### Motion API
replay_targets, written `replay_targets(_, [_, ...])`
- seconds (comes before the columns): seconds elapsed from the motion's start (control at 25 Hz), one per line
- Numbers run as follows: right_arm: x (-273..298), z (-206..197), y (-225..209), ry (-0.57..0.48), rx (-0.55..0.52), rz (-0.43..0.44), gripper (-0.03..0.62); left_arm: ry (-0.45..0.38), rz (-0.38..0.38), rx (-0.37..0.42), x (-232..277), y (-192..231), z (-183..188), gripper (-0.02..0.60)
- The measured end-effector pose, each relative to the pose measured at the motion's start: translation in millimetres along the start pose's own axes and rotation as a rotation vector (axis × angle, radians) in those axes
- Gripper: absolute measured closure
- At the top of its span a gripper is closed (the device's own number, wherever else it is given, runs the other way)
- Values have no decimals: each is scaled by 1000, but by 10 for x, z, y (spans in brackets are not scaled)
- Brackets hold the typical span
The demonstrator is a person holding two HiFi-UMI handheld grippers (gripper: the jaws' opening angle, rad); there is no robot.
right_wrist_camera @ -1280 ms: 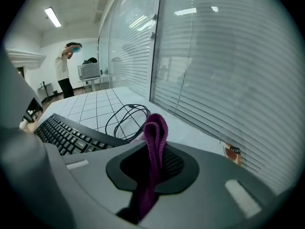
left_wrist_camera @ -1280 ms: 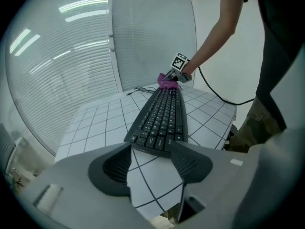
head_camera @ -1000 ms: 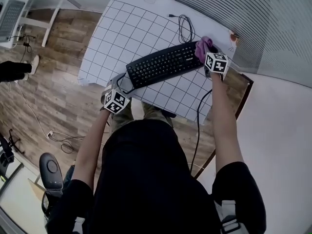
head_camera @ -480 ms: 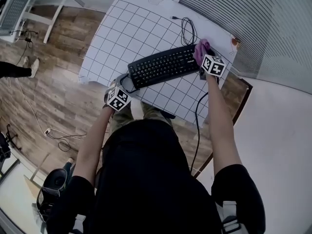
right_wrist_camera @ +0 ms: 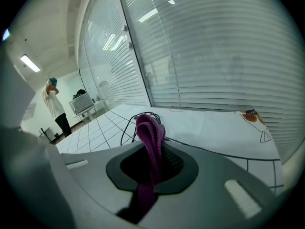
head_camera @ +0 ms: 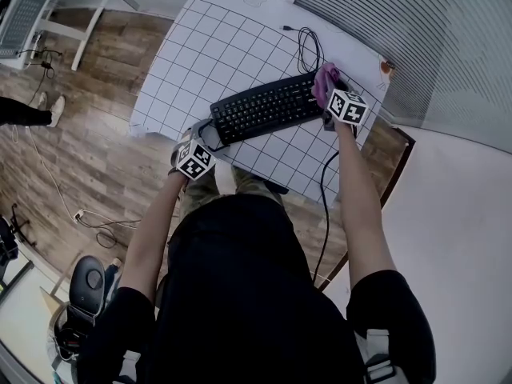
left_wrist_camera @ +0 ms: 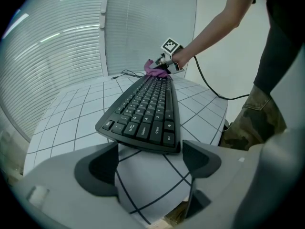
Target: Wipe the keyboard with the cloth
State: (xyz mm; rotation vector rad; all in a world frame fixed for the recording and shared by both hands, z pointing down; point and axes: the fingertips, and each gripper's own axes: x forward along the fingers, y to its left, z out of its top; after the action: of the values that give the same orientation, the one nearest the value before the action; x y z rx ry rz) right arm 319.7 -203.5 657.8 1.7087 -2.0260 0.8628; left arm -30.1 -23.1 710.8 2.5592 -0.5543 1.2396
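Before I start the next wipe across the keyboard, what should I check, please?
1. Grip of right gripper on cloth: ok, jaws shut on it.
2. Place of cloth: ok, on keyboard at its right end.
3. Steadying by left gripper: cannot tell; jaws apart at keyboard's left end, contact unclear.
4. Path along keyboard: ok, nothing else lies on it.
5. Position of coiled cable: ok, beyond keyboard, off the path.

cloth (right_wrist_camera: 149, 130): lower end is vanishing inside right tongs (right_wrist_camera: 151, 168) | keyboard (head_camera: 264, 106): right end is lying hidden beneath those tongs
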Motion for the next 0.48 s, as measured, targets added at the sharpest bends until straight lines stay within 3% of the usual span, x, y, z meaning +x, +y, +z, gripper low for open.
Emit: replay_targets(0.48, [28, -57, 280, 2, -20, 40, 553, 1, -6, -10, -6, 2, -9, 179])
